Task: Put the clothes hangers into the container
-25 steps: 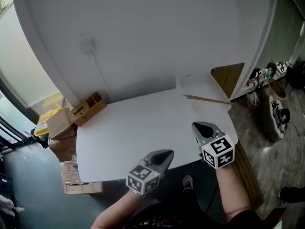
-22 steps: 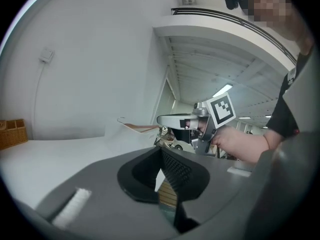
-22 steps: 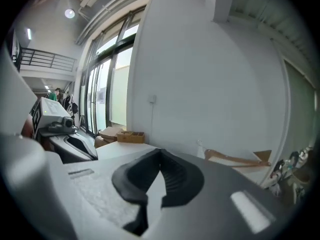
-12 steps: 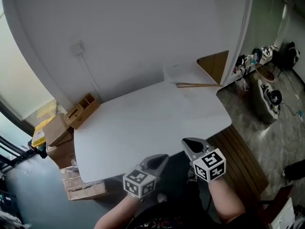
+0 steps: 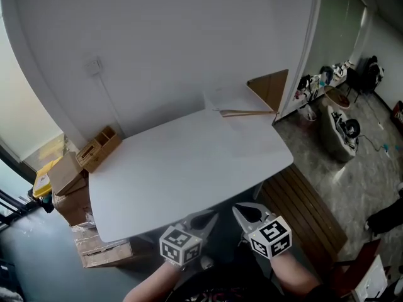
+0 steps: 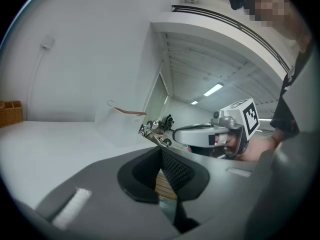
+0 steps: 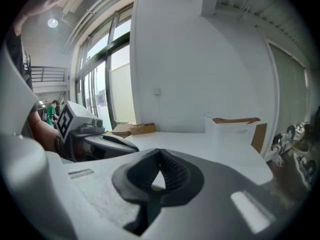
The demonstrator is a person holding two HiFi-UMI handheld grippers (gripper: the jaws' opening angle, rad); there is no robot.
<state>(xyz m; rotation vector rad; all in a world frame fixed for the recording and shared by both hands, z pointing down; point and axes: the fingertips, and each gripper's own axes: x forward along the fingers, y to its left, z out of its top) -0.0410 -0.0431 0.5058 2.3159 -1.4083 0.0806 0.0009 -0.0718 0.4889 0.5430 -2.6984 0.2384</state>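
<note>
The clothes hanger (image 5: 245, 112) lies atop the white container (image 5: 217, 99), well ahead of the closed, empty jaws of the left gripper (image 5: 206, 219) and right gripper (image 5: 242, 211).

Left of my worktop (image 5: 182, 168) I see a wooden organiser (image 5: 97, 148) and cardboard boxes (image 5: 69, 190); a socket (image 5: 93, 65) on the wall.

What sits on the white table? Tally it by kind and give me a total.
Container: 1
Hanger: 1
Wooden box: 1
Total: 3
</note>
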